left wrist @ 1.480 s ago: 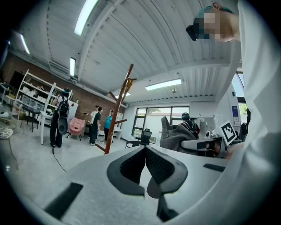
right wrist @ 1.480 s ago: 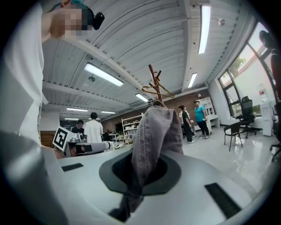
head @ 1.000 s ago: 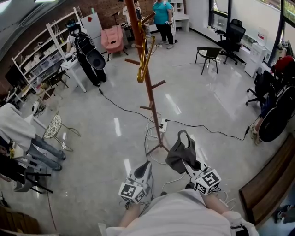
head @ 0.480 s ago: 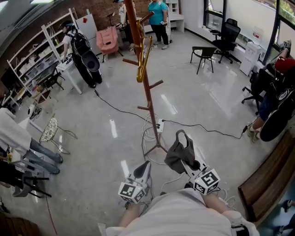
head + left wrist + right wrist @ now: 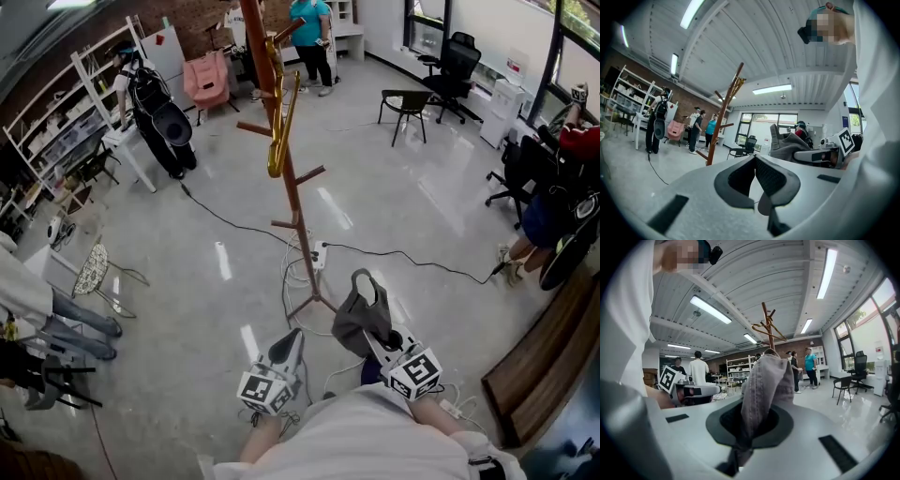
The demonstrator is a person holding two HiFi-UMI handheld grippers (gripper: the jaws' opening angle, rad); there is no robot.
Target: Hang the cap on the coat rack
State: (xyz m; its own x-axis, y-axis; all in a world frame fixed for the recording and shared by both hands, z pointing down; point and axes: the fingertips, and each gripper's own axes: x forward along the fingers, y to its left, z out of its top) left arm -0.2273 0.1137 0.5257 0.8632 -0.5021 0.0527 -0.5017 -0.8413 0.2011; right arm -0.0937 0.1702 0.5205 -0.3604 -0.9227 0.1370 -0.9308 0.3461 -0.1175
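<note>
The wooden coat rack (image 5: 292, 202) rises through the upper centre of the head view. The grey cap (image 5: 361, 314) sits at lower centre, clamped in the right gripper (image 5: 373, 334). Just left of it, the left gripper (image 5: 293, 341) has its jaws together on nothing

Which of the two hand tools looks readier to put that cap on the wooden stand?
Right, probably. The right gripper is shut on the grey cap, with the coat rack standing ahead of it. The left gripper is shut with nothing between its jaws.
</note>
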